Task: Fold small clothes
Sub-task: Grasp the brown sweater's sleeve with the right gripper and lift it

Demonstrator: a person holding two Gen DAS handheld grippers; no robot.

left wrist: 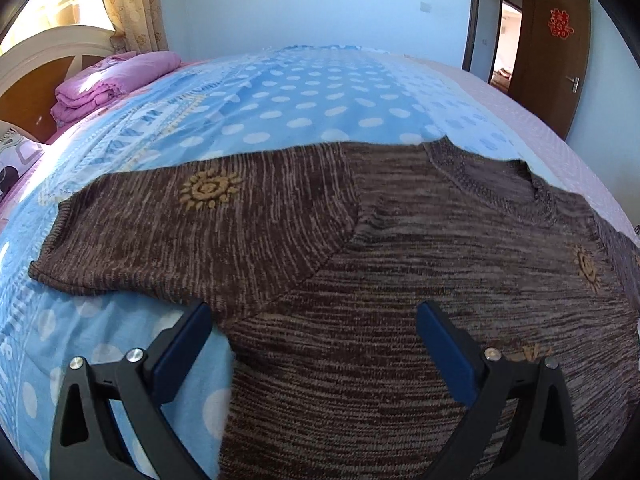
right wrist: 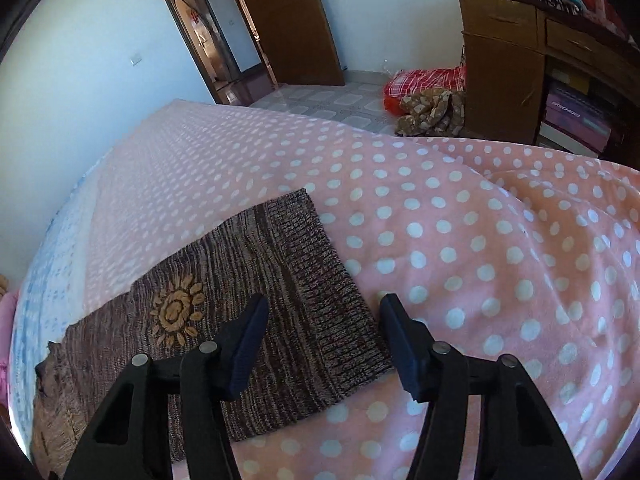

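A brown knitted sweater (left wrist: 420, 260) with yellow sun motifs lies flat on the bed, neckline toward the far side. One sleeve (left wrist: 192, 224) stretches out to the left. My left gripper (left wrist: 312, 312) is open wide just above the sweater's side edge under that sleeve, with nothing pinched. In the right wrist view the other sleeve (right wrist: 248, 288) lies flat and ends in a ribbed cuff (right wrist: 332, 300). My right gripper (right wrist: 325, 304) hovers over the cuff with its jaws open. One finger is over the knit and the other is over the bedcover beside the cuff's edge.
The bedcover is blue with white dots (left wrist: 300, 100) on one side and pink with white dots (right wrist: 480, 260) on the other. A folded purple quilt (left wrist: 112, 80) lies by the headboard. A wooden desk (right wrist: 516, 64) and a heap of clothes (right wrist: 428, 100) are beyond the bed's foot.
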